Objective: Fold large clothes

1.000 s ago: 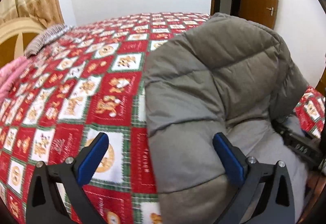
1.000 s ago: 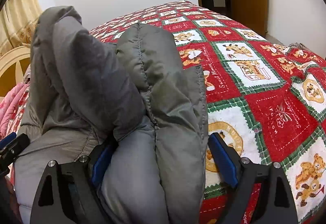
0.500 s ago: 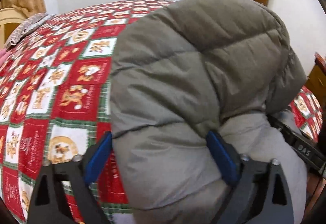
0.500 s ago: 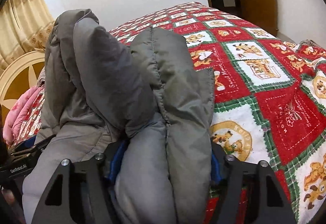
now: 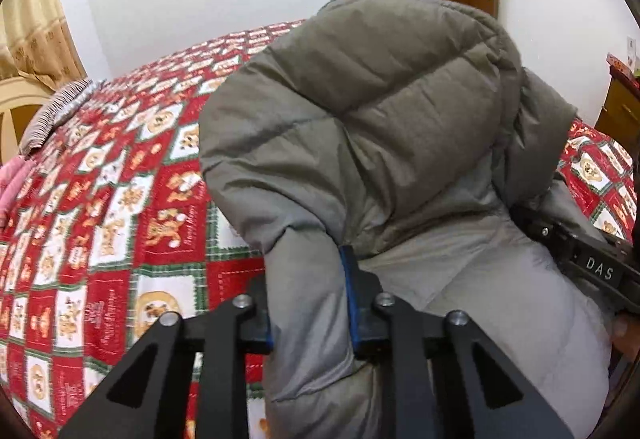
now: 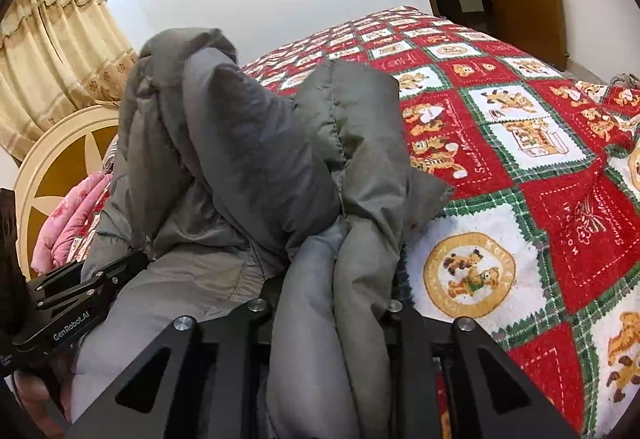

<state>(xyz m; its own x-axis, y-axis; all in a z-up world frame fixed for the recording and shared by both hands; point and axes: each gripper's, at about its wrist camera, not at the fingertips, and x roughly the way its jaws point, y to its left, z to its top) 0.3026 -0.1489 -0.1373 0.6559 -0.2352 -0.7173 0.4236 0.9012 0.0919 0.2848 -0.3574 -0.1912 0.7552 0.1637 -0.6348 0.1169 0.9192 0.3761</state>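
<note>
Left gripper (image 5: 308, 293) and right gripper (image 6: 334, 303) fingers each pinch the puffy grey quilted jacket (image 5: 380, 127) above the bed's red patchwork blanket (image 6: 520, 179).

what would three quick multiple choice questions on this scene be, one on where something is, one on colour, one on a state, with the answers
1. Where does the jacket lie?
A. on a quilt-covered bed
B. on a wooden floor
C. on a desk chair

2. What colour is the jacket?
A. bright blue
B. grey
C. yellow

3. How does the left gripper stand?
A. wide open above the quilt
B. shut on nothing
C. shut on a fold of the jacket

Answers:
1 A: the red, white and green quilt spreads out under and beside the jacket, and the right wrist view shows the same.
2 B: the padded cloth is grey in both views.
3 C: a bunched fold of cloth is pinched between its blue pads; the right gripper pinches the jacket too.
</note>
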